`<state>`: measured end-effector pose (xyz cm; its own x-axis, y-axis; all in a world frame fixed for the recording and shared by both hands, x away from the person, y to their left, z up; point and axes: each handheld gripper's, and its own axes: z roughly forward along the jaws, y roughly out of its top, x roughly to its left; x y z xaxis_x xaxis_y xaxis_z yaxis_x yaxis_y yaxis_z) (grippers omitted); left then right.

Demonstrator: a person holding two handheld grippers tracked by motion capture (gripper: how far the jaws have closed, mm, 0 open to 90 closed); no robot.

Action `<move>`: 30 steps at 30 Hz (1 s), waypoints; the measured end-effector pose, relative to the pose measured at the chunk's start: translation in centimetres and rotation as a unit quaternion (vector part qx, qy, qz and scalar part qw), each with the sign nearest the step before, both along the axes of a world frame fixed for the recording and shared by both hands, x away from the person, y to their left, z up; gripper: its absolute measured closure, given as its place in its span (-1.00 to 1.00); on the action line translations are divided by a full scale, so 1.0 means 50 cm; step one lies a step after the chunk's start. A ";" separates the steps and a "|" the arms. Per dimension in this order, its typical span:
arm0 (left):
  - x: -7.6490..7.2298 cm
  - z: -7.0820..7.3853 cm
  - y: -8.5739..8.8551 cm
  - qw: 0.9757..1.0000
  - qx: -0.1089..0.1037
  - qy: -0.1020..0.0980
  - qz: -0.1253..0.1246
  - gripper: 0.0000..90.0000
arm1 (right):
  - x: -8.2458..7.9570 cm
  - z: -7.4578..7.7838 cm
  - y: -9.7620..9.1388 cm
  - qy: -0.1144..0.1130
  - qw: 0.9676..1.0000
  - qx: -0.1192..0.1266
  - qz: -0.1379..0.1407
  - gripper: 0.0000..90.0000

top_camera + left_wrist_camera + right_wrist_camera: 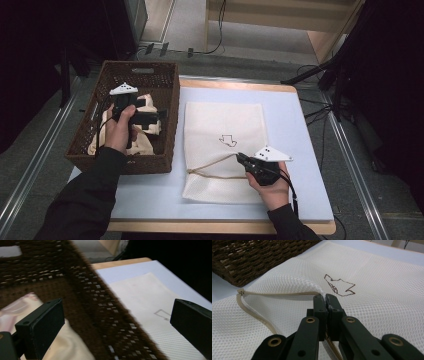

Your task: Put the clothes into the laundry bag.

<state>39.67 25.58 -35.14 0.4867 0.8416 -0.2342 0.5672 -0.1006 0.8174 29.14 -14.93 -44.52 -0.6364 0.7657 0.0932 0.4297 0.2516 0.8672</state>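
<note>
A white mesh laundry bag (225, 120) lies flat on the pale blue table top (300, 150), with a small brown outline emblem (339, 286) on it. My right gripper (240, 157) is shut on the bag's upper layer at its beige zip edge (257, 315), lifting it a little; the jaws meet on the mesh (326, 300). My left gripper (155, 118) hovers open over the brown wicker basket (172, 95), its jaws wide apart with nothing between them (116, 327). Cream cloth (147, 142) lies in the basket, below the left jaw (62, 345).
The basket's woven right wall (100, 310) stands between the cloth and the mesh bag (150, 305). The table's wooden edge (235, 227) runs along the front. Metal rails and black cables lie on the floor around the table.
</note>
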 end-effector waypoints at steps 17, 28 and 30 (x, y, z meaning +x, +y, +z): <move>0.089 -0.062 0.114 0.993 0.017 0.083 0.087 -1.00 | 0.002 -0.003 0.000 0.003 1.000 0.000 0.002 0.95; 0.114 -0.107 0.128 0.971 0.077 0.191 0.125 -0.88 | 0.003 -0.006 0.000 0.006 1.000 0.000 0.004 0.95; 0.115 -0.110 0.129 0.970 0.075 0.196 0.125 -0.94 | 0.003 -0.006 0.000 0.007 1.000 0.001 0.003 0.95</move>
<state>45.42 32.01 -40.63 0.1625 0.9606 -0.2256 0.8529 -0.0218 0.5216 29.27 -14.92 -44.82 -0.6399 0.7616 0.1025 0.4396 0.2535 0.8617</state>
